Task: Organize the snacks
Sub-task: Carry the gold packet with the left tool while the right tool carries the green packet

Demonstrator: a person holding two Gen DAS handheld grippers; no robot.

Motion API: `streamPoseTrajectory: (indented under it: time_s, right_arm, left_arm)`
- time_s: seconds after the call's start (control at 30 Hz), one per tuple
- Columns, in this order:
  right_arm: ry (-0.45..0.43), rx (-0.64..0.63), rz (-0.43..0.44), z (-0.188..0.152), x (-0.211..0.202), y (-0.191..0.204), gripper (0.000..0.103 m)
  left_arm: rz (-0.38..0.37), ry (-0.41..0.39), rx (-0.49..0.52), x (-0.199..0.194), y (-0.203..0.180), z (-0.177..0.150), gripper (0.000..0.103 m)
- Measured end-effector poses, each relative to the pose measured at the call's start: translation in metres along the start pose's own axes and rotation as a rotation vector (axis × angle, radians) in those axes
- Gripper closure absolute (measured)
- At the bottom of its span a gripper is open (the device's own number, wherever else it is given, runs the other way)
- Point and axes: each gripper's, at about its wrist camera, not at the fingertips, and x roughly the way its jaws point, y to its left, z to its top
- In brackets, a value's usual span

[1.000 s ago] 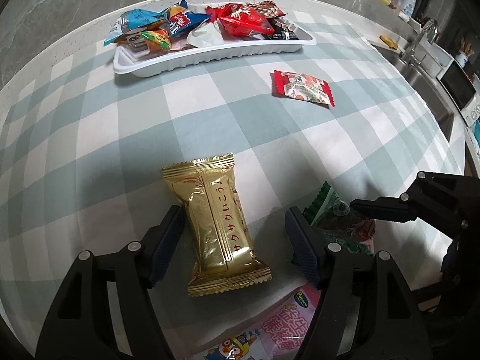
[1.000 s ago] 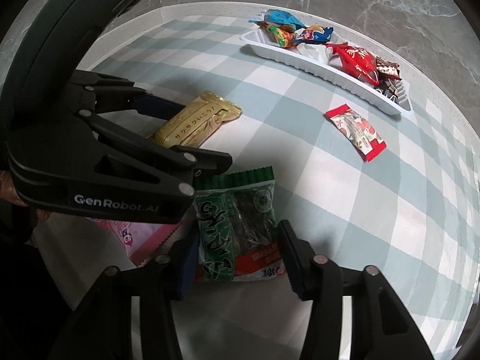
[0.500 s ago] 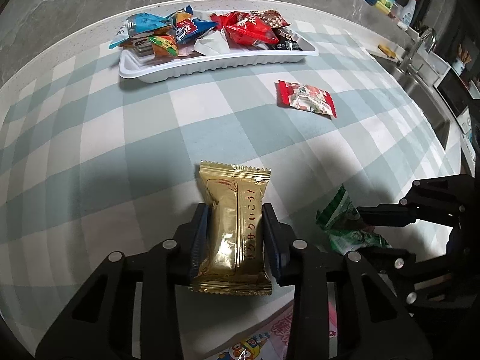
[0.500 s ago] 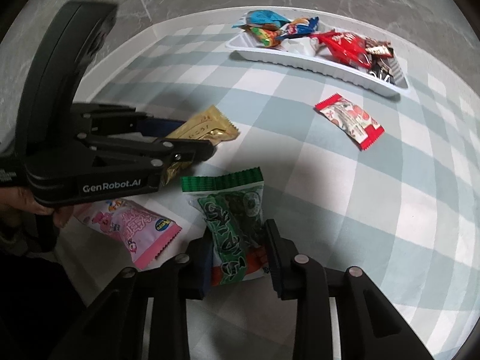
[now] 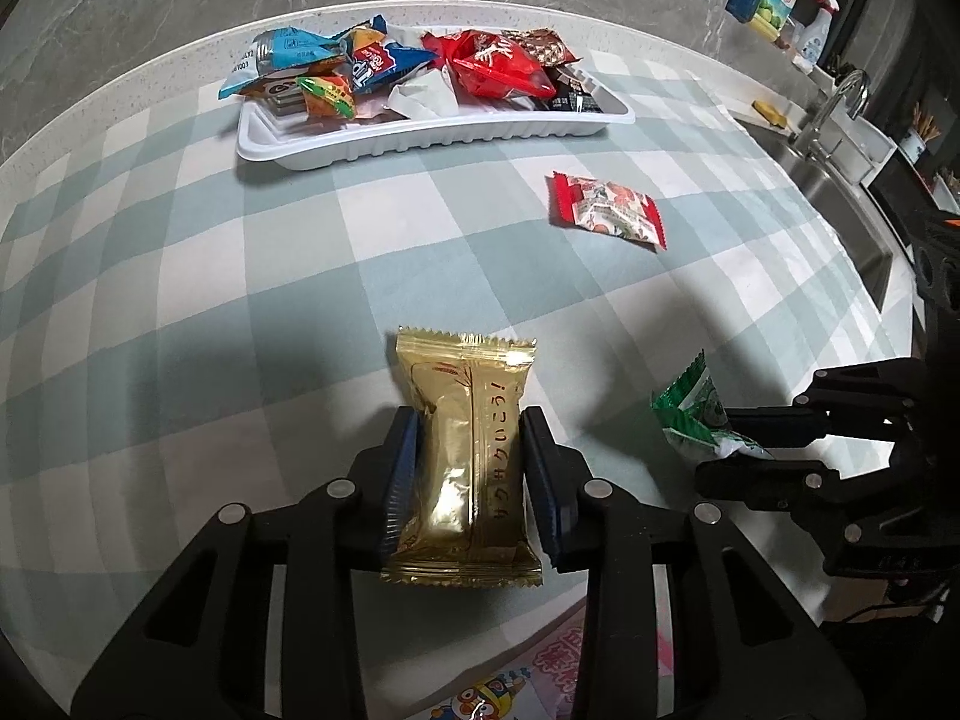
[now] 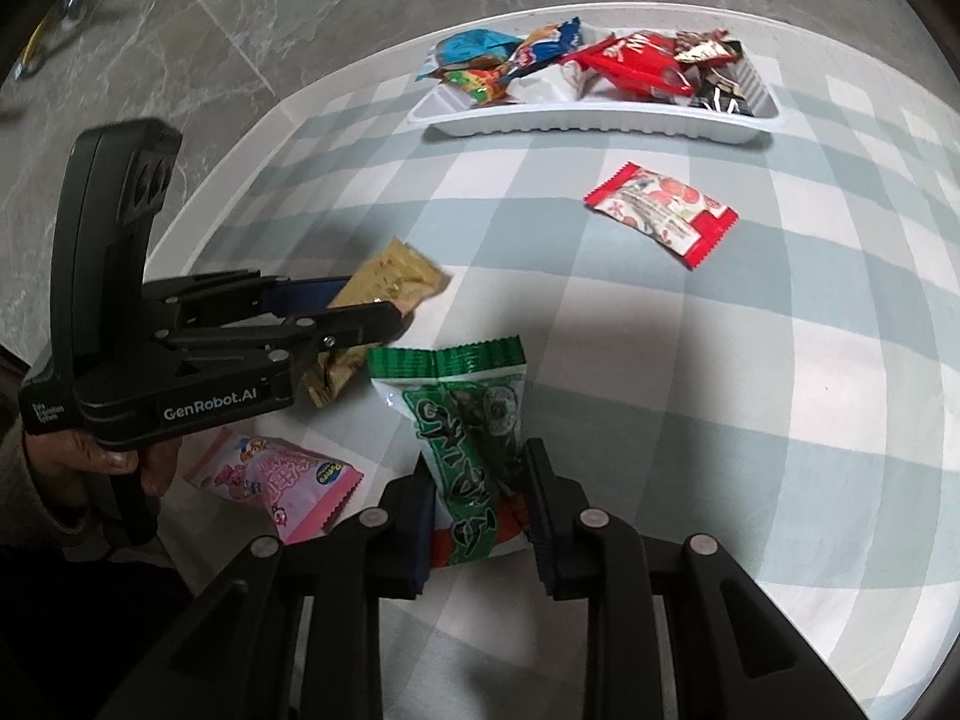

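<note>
The left tool [image 5: 468, 468] is clamped on the gold snack packet [image 5: 465, 450], its blue pads pressing the packet's long sides, with most of the wrapper sticking out ahead of the tips. The right tool [image 6: 480, 510] has the green seaweed packet [image 6: 468, 444] between its pads, and its jaws are closing on it; the wrapper already looks creased at the grip. The white tray [image 5: 432, 141], crowded with snacks, lies well ahead of both tools across the checked table [image 5: 180, 300], with a red-and-white packet [image 5: 606, 210] lying loose on the cloth between. A pink packet [image 6: 276, 474] lies just under and behind the left tool. Likely troubles: the slick foil could slide out of a side pinch during the carry, the seaweed inside could be crushed by a hard squeeze, and the two tools, close beside each other, could knock together.
</note>
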Motion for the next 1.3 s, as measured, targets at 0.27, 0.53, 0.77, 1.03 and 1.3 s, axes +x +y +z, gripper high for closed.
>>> streamPoseTrajectory:
  time_s: [0.27,0.53,0.77,1.03,1.3]
  right_arm:
    - [-0.023,0.097,0.067,0.007,-0.010,-0.017,0.075]
    - [-0.045,0.135,0.097,0.022,-0.016,-0.025,0.075]
    - [-0.020,0.121,0.087,0.027,-0.005,-0.025,0.075]
    - [-0.001,0.123,0.094,0.029,0.003,-0.026,0.075]
    - [-0.002,0.171,0.128,0.029,0.005,-0.035,0.075]
  left_arm:
    - [-0.031,-0.018,-0.025,-0.006,0.002,0.008,0.071]
    - [-0.029,0.005,-0.009,-0.004,0.004,0.010,0.071]
    - [0.013,0.060,0.065,0.007,0.001,0.005,0.063]
    - [0.036,0.038,0.121,0.009,-0.003,0.003,0.074]
    - [-0.122,0.025,-0.083,0.007,0.027,0.010,0.074]
